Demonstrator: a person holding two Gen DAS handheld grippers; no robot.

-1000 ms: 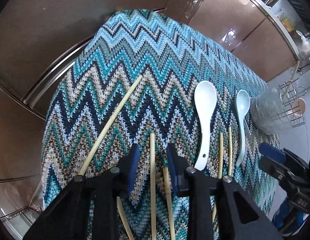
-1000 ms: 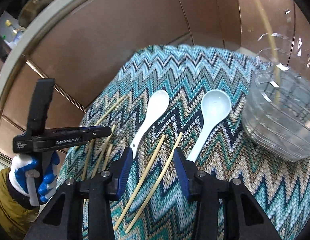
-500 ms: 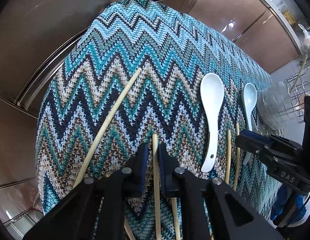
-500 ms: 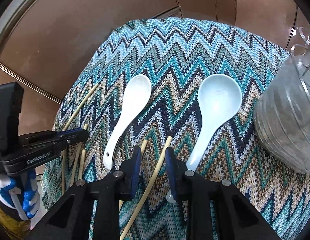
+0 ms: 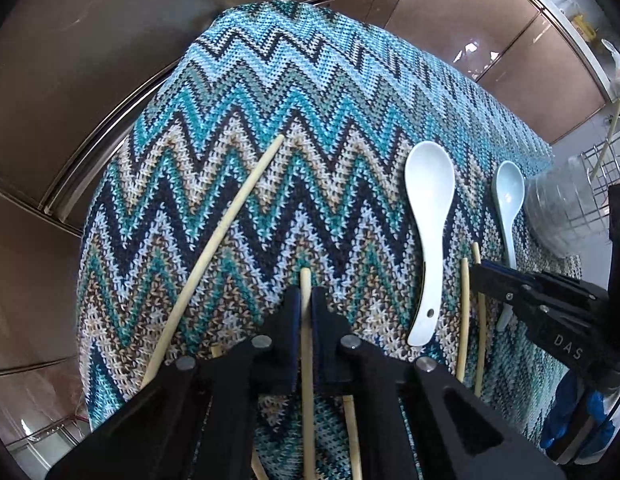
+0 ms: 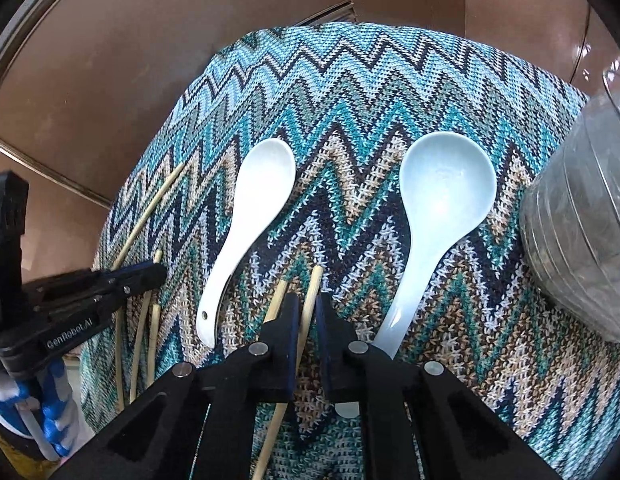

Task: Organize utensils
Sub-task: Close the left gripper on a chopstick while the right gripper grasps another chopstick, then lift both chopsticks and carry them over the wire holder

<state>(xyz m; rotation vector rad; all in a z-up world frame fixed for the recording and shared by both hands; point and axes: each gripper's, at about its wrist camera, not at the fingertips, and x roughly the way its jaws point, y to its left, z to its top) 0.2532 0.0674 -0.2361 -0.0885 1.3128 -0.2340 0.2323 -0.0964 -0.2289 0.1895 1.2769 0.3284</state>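
We find both grippers closed down on chopsticks lying on the zigzag knitted cloth (image 5: 270,92) that covers the table. The left gripper (image 5: 306,308) has its jaws drawn in on a single chopstick (image 5: 306,280), with only the stick's width between them. The right gripper (image 6: 308,312) has its jaws likewise narrowed around one chopstick of a pair (image 6: 313,288); its neighbour (image 6: 278,296) lies just outside the left-hand jaw, touching or nearly so.

Risks, in our judgement:
- The neighbouring stick may be dragged or flicked when the right gripper lifts, since it sits against the jaw.
- Each stick is thin, round and held near one end; it may pivot or slip out under its own weight.
- The knit may snag a tip on lifting.
- The two grippers work close together and could collide; the white spoon (image 6: 250,232) and pale blue spoon (image 6: 433,220) lie between and beside them.

Orientation: both gripped sticks run along the jaws' forward line, tips pointing away from the cameras toward the far edge of the cloth. The right stick leans slightly rightward. A long loose chopstick (image 5: 222,236) lies diagonally to the left. A clear container (image 6: 585,240) stands at the right.
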